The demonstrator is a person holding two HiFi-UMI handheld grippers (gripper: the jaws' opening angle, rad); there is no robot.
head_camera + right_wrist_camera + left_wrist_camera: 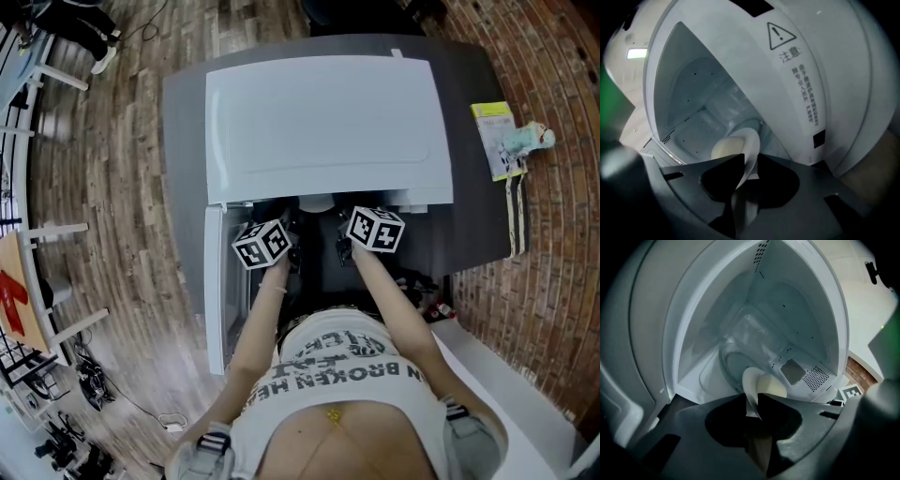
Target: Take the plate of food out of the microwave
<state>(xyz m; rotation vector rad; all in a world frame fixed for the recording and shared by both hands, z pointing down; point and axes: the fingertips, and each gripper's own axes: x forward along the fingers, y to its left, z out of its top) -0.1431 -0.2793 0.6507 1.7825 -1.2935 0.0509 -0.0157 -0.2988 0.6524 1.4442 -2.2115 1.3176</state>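
A white microwave (323, 122) stands on a dark table (473, 234), its door (216, 291) swung open to the left. Both grippers reach into its mouth. A white plate (751, 383) carries a pale round bun (772, 387) and sits at the front of the cavity. My left gripper (751, 401) is shut on the plate's rim from one side. From the other side my right gripper (751, 161) is shut on the rim of the same plate (751, 145), with the bun (725, 147) beyond the jaws. In the head view the left gripper (289, 225) and right gripper (343, 225) flank the opening, and the plate is mostly hidden.
A yellow-green packet (494, 136) and a small pale object (530, 139) lie at the table's right edge. The open door juts out on the left beside my left arm. The glass turntable (736, 363) lies on the cavity floor behind the plate.
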